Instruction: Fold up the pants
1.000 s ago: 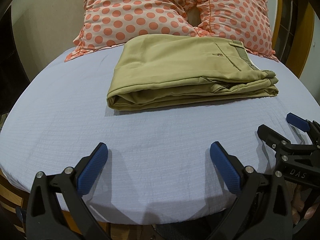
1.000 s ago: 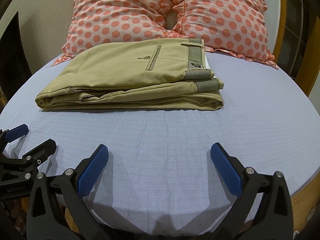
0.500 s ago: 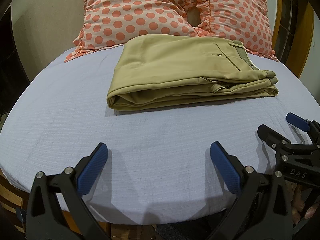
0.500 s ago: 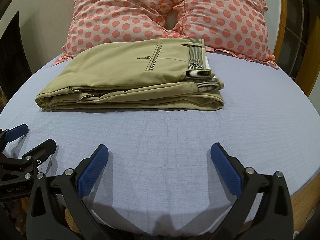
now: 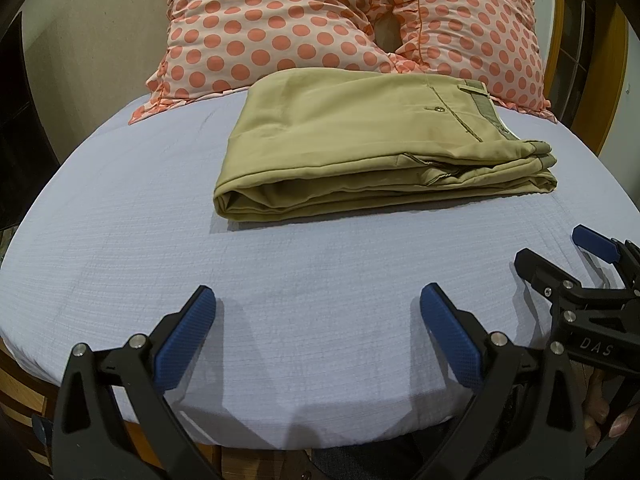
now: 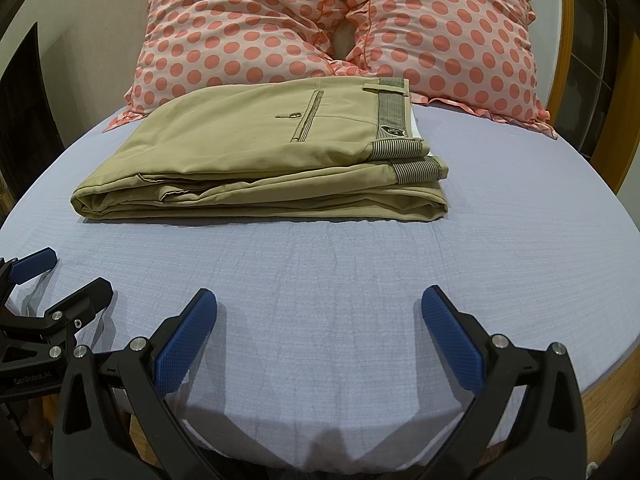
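Khaki pants (image 5: pixel 372 140) lie folded in a flat rectangular stack on the light blue bedsheet (image 5: pixel 120 240), in front of the pillows; they also show in the right wrist view (image 6: pixel 260 160), striped waistband to the right. My left gripper (image 5: pixel 316 320) is open and empty, low over the sheet near the bed's front edge, well short of the pants. My right gripper (image 6: pixel 318 320) is open and empty, likewise near the front edge. Each gripper shows at the side of the other's view.
Two pink pillows with coral dots (image 5: pixel 320 20) lean against the wall behind the pants, also in the right wrist view (image 6: pixel 340 28). A wooden bed frame (image 6: pixel 600 400) edges the mattress on the right. Bare sheet lies between grippers and pants.
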Motion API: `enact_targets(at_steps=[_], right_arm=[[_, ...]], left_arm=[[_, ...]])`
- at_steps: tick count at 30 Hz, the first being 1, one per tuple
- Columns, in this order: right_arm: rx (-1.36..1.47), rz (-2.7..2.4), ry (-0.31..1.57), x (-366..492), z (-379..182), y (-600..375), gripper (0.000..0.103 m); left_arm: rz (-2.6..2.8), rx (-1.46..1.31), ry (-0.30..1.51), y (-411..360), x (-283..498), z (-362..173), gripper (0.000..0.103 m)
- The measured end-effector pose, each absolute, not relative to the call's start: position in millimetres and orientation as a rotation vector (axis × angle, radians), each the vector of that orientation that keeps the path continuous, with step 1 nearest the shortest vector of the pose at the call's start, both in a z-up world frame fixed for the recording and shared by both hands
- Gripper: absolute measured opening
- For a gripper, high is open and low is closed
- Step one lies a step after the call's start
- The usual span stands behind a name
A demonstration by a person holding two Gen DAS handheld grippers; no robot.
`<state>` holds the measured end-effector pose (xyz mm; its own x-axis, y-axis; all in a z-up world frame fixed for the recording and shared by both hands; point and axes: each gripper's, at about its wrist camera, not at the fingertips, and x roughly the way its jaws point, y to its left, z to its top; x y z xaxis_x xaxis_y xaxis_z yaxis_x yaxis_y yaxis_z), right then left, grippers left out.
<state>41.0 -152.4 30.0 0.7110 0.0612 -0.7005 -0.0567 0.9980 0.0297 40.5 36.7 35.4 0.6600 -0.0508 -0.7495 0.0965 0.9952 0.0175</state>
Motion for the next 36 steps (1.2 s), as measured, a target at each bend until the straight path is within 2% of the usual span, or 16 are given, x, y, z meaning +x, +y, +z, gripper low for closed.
enact_targets(at_steps=[36], right_arm=[[0.006,0.066,0.775,41.4,30.4,-153.2,0.102]], left_arm=[[-0.090,0.059,0.901,35.8,46.1,37.2,0.101]])
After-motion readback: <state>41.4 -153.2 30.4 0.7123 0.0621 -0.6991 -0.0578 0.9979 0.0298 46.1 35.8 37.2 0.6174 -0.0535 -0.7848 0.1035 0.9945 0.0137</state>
